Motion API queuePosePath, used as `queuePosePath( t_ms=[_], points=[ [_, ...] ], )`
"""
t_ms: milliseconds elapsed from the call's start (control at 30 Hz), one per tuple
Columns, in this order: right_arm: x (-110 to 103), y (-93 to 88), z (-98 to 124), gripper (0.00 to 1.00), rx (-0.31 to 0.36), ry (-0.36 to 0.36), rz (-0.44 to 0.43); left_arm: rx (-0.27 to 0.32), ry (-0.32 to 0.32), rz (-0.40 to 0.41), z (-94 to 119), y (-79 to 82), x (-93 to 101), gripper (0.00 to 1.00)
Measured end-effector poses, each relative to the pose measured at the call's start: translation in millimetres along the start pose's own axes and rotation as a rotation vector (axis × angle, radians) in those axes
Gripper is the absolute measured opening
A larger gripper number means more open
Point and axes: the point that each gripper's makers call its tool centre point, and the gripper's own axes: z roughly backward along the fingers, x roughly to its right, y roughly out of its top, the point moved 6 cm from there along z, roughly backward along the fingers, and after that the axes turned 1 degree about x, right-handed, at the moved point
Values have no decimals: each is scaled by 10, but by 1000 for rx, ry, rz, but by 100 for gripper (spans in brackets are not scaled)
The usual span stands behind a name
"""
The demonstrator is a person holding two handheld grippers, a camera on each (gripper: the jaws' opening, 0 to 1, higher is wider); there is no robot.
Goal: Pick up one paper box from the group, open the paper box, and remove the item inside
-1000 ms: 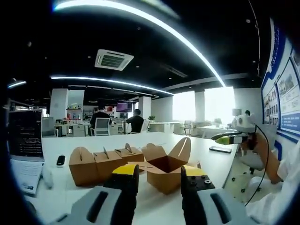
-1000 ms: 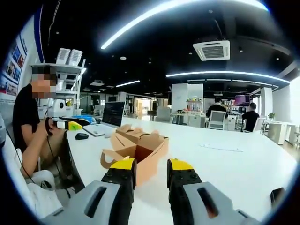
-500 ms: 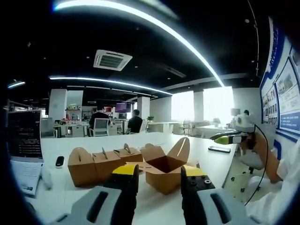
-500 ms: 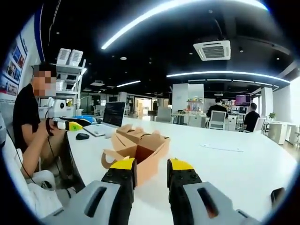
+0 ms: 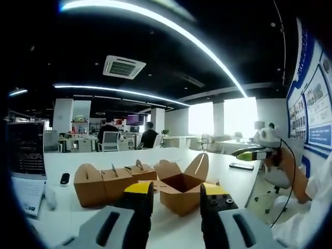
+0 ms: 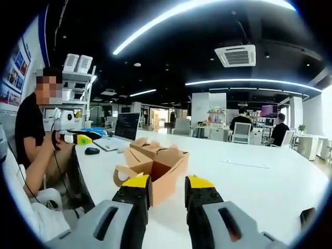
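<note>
A brown paper box stands open on the white table, its flaps spread and one lid flap raised. To its left sit three closed brown boxes in a row. My left gripper is open just in front of the open box, nothing between its yellow-tipped fingers. In the right gripper view the same open box lies ahead and slightly left, the closed boxes behind it. My right gripper is open and empty, close to the box's near side. The box's inside looks dark; I cannot make out its contents.
A laptop and a black mouse lie at the table's left end. A phone rests far right. A seated person holds another gripper beside the table. A black object lies near the right edge.
Only slight camera drift in both views; boxes and grippers keep their places.
</note>
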Motion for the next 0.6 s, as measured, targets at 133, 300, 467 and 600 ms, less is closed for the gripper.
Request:
queuePosePath(
  t_ms=[133,300,467,600],
  points=[
    [-8,4,6,27,0,3,3,-1,-4,-1,-3,-3,10,37],
    [5,28,19,27,8,-4,4,10,-4,4,7,21,-1,37],
    [11,25,39,27,5,-8,7,5,-3,2,15,7,-4,37],
    [45,70,69,27,18,-8,1,23,-5,12,49,46,-17,37]
  ],
)
